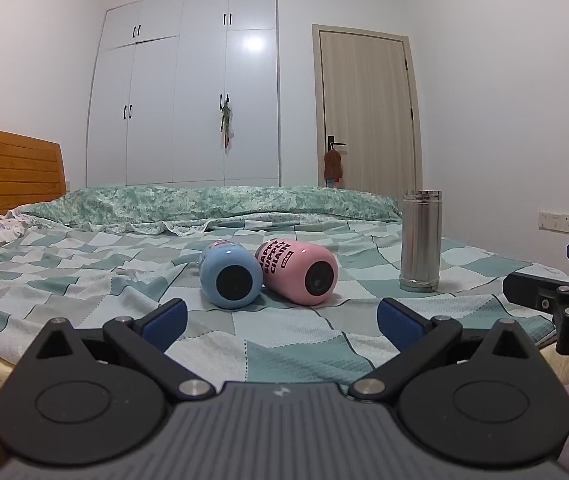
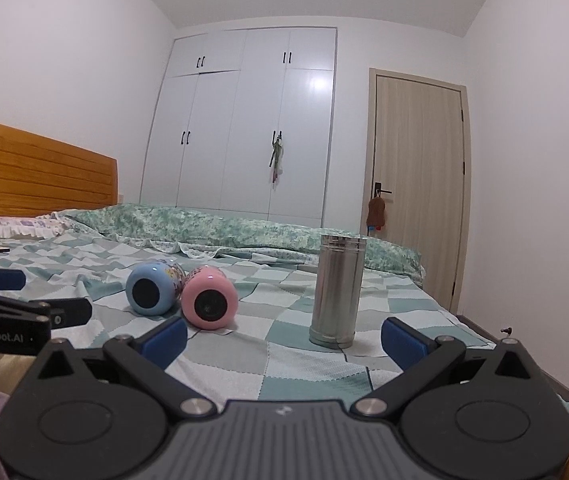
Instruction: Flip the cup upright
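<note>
Two glossy cups, blue cup and pink cup, on their sides on the soft bed, touching. Likely slick, rigid, prone to rolling; best gripped across the mid-body. Left claw and right claw both spread wide, empty.

both grippers, left gripper and right gripper, gape empty.

On the bed two cups lie on their sides, touching: one cup at nine o'clock of the other cup. A flask stands upright, apart at their three o'clock. A rolled quilt lies behind at twelve, the wardrobe and door beyond.
</note>
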A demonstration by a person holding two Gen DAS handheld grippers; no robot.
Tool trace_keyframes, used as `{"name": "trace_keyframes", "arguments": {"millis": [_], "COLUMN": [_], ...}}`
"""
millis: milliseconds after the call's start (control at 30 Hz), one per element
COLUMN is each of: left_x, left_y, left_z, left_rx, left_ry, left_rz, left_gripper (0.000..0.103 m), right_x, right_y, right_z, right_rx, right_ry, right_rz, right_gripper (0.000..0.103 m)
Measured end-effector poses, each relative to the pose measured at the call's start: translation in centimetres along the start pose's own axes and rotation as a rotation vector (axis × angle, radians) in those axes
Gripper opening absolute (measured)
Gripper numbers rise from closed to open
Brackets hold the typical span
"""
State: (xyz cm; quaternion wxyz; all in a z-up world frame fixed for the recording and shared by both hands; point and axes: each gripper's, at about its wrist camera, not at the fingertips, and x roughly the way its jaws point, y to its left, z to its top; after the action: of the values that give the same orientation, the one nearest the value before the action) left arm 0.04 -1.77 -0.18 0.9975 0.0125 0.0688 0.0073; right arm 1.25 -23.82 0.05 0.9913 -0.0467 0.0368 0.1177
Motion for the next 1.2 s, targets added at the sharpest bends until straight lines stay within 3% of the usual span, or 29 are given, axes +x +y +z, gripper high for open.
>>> {"name": "trace_keyframes", "arguments": {"millis": [1200], "left_x": [-0.25], "left_y": [-0.26], "left_z": [0.11], "left_rx": [-0.001], "left_ry": [-0.018], "left_rz": [-0.005], "left_gripper": [0.103], "right_x": [-0.03], "right_y": [0.01], "right_z": [0.12], "right_rx": [0.0], "right_ry": [-0.007], "right_rz": [-0.001], "right_gripper": [0.103]}}
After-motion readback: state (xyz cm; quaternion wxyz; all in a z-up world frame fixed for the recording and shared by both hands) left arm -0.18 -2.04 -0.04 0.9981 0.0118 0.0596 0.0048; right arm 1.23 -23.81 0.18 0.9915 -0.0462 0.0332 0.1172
